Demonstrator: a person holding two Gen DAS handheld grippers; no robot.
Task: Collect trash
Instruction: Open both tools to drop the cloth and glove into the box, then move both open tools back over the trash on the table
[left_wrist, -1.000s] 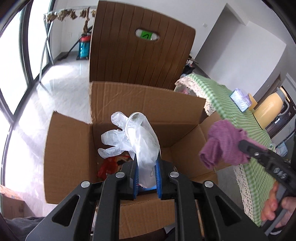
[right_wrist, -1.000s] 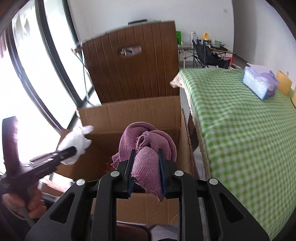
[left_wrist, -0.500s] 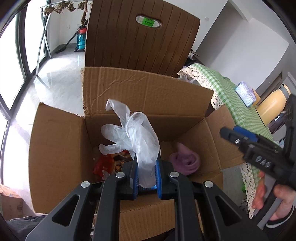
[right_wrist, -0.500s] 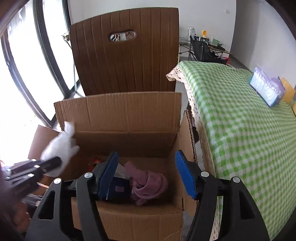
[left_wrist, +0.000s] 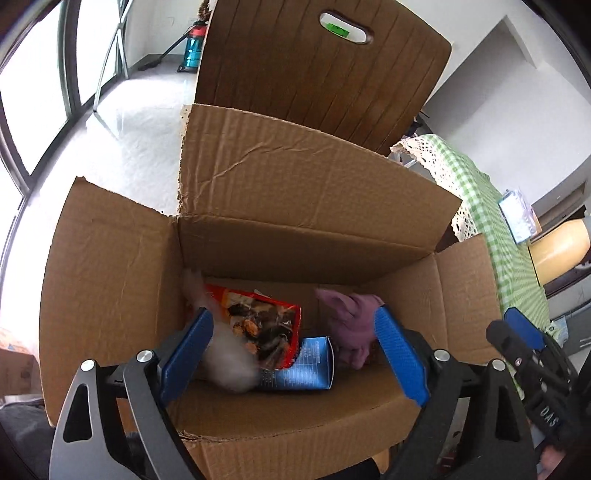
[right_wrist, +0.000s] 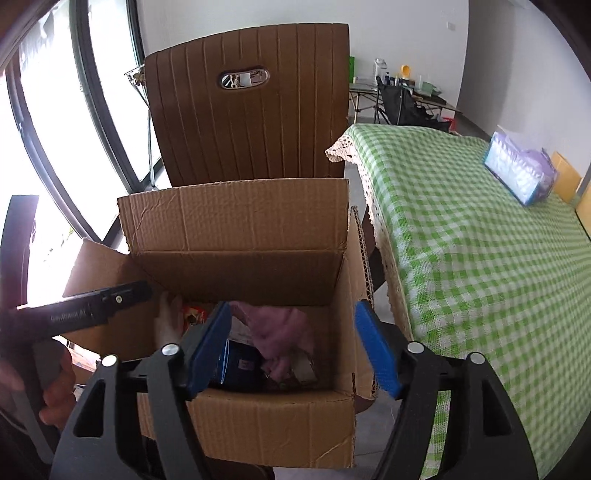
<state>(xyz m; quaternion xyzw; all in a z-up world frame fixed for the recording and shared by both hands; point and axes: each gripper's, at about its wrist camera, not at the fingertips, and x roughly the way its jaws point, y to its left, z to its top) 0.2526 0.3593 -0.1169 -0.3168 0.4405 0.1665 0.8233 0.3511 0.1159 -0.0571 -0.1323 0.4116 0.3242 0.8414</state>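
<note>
An open cardboard box (left_wrist: 295, 206) (right_wrist: 236, 229) stands below both grippers. Inside lie a purple cloth (left_wrist: 351, 321) (right_wrist: 280, 328), a red snack bag (left_wrist: 262, 317), a blue carton (left_wrist: 303, 365) (right_wrist: 240, 363) and a clear plastic glove (left_wrist: 225, 354), blurred as it falls. My left gripper (left_wrist: 291, 354) is open and empty over the box's near edge. My right gripper (right_wrist: 291, 347) is open and empty over the box. Each gripper shows at the edge of the other's view.
A brown slatted chair back (left_wrist: 325, 74) (right_wrist: 247, 110) rises behind the box. A table with a green checked cloth (right_wrist: 480, 240) stands to the right, with a purple tissue pack (right_wrist: 517, 173) on it. Windows and pale floor (left_wrist: 140, 140) lie to the left.
The right gripper opened and dropped the purple cloth into the box. Then the left gripper opened and the glove fell in. Both grippers have moved closer over the box.
</note>
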